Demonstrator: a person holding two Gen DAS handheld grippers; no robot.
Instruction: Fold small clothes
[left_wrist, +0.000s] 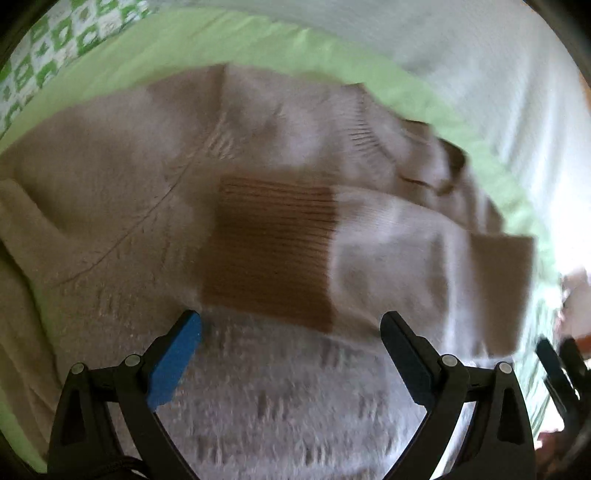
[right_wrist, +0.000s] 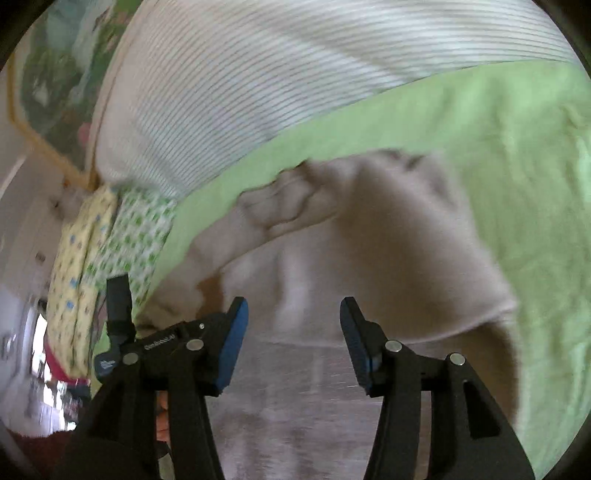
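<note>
A beige knit sweater (left_wrist: 140, 206) lies on a light green sheet (left_wrist: 207, 40). One sleeve with a brown ribbed cuff (left_wrist: 273, 251) is folded across its body. My left gripper (left_wrist: 291, 325) is open and empty just above the sweater, close in front of the cuff. The right gripper shows at the right edge of the left wrist view (left_wrist: 557, 354). In the right wrist view the sweater (right_wrist: 369, 240) lies partly folded on the green sheet (right_wrist: 517, 155). My right gripper (right_wrist: 293, 310) is open and empty over the sweater's body.
A white striped blanket (right_wrist: 240, 81) lies beyond the green sheet. Green-and-white patterned bedding (left_wrist: 55, 40) sits at the far left, and yellow and green patterned cloths (right_wrist: 103, 243) hang at the bed's edge. Room furniture shows dimly at the left (right_wrist: 22, 332).
</note>
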